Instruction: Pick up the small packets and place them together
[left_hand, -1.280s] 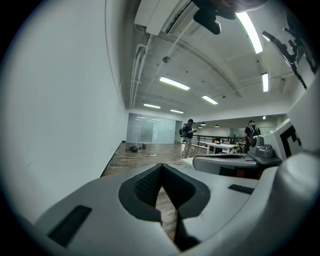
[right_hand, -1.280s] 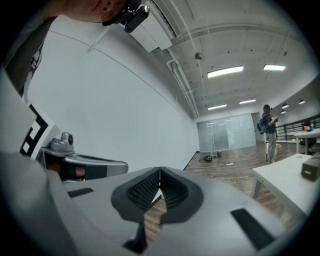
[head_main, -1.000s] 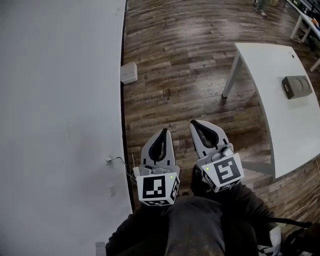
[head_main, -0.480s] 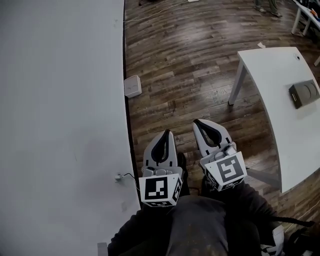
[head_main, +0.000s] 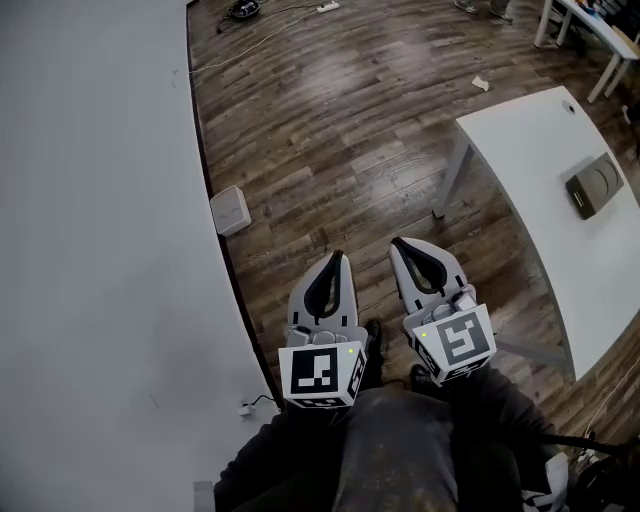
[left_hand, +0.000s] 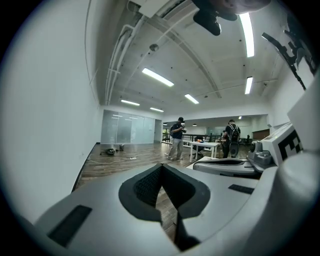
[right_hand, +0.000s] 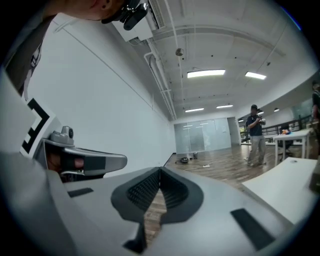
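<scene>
Dark wood-plank floor (head_main: 340, 130) across centre of frame; plain white wall (head_main: 90, 200) down the left. One white rectangular table (head_main: 560, 250) at right edge, bearing one flat grey-green box (head_main: 594, 186). One white square box (head_main: 230, 211) on floor beside wall, left of centre. Two grippers, lower centre: left gripper (head_main: 337, 257), right gripper (head_main: 400, 243), jaws of each pressed together, nothing between. Small packets: none visible in any view. Step, by judgement: approach, no pick begun. Next move calls for locating packets, probably tableward, then parting jaws.
</scene>
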